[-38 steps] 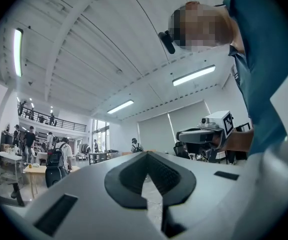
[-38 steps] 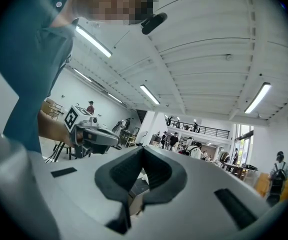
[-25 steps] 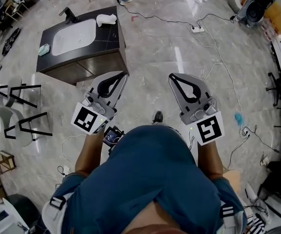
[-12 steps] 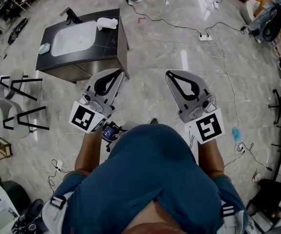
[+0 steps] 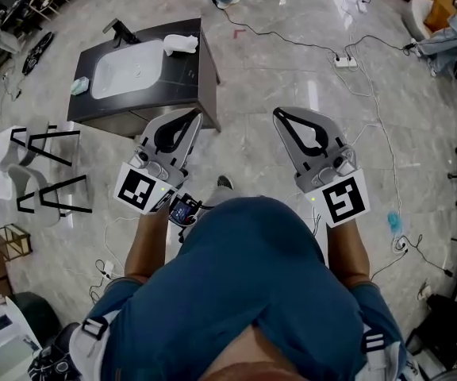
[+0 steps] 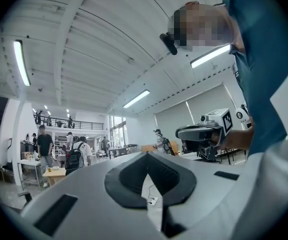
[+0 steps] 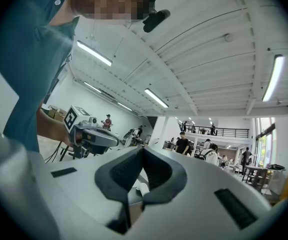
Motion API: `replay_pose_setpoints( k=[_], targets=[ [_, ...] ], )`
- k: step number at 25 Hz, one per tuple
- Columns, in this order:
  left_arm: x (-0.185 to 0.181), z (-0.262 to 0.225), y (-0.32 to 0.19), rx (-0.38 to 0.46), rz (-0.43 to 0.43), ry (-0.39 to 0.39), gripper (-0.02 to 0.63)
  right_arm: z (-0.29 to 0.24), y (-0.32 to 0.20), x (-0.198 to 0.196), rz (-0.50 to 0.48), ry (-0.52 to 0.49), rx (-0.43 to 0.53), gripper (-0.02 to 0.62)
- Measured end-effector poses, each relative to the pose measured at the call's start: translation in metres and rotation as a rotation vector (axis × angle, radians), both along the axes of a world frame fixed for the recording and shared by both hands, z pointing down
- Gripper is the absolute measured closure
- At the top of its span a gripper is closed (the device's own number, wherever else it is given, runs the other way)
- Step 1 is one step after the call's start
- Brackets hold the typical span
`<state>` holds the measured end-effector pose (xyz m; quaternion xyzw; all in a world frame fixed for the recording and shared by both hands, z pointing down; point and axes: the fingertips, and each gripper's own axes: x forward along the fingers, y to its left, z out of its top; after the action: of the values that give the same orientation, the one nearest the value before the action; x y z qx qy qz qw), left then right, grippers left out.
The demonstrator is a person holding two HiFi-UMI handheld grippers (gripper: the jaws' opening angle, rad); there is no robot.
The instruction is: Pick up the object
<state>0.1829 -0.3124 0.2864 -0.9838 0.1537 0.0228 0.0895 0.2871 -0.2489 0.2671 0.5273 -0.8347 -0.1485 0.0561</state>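
Observation:
My left gripper [image 5: 197,117] is shut and empty, held at waist height and pointing ahead toward a dark sink cabinet [image 5: 193,82]. My right gripper [image 5: 278,113] is also shut and empty, level with it on the right. On the cabinet's far right corner lies a white object [image 5: 181,44]; a small green thing [image 5: 79,85] lies at its left end. Both grippers are well short of the cabinet. In the left gripper view the closed jaws [image 6: 146,154] tilt up toward the ceiling, with the right gripper [image 6: 204,131] beside. The right gripper view shows its closed jaws [image 7: 142,149] and the left gripper [image 7: 91,134].
The cabinet holds a white basin [image 5: 125,68] and a black faucet [image 5: 120,30]. Black-and-white chairs [image 5: 34,173] stand at the left. Cables and a power strip [image 5: 344,62] run over the marble floor on the right. People stand far off in the hall [image 6: 45,146].
The view has shifted slightly, so the cabinet now sits a little further right in the picture. A foot has stepped to the left under me. Both grippers stay shut and level.

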Motion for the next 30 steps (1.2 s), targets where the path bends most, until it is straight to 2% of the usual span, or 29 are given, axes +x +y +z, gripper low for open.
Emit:
replay_pose_setpoints(
  k=[4, 19, 24, 30],
  targets=[
    [-0.006, 0.004, -0.026, -0.016, 0.025, 0.003, 0.603, -0.001, -0.025, -0.010, 0.018, -0.021, -0.003, 0.583],
    [-0.042, 0.008, -0.155, -0.031, 0.060, 0.052, 0.603, 0.005, -0.146, -0.051, 0.071, 0.026, -0.021, 0.582],
    [-0.035, 0.014, -0.182, -0.058, 0.046, 0.054, 0.603, 0.009, -0.175, -0.046, 0.055, 0.033, -0.042, 0.582],
    [-0.009, 0.026, -0.218, -0.070, -0.017, 0.028, 0.603, 0.015, -0.214, -0.017, 0.002, 0.007, -0.039, 0.581]
  ],
)
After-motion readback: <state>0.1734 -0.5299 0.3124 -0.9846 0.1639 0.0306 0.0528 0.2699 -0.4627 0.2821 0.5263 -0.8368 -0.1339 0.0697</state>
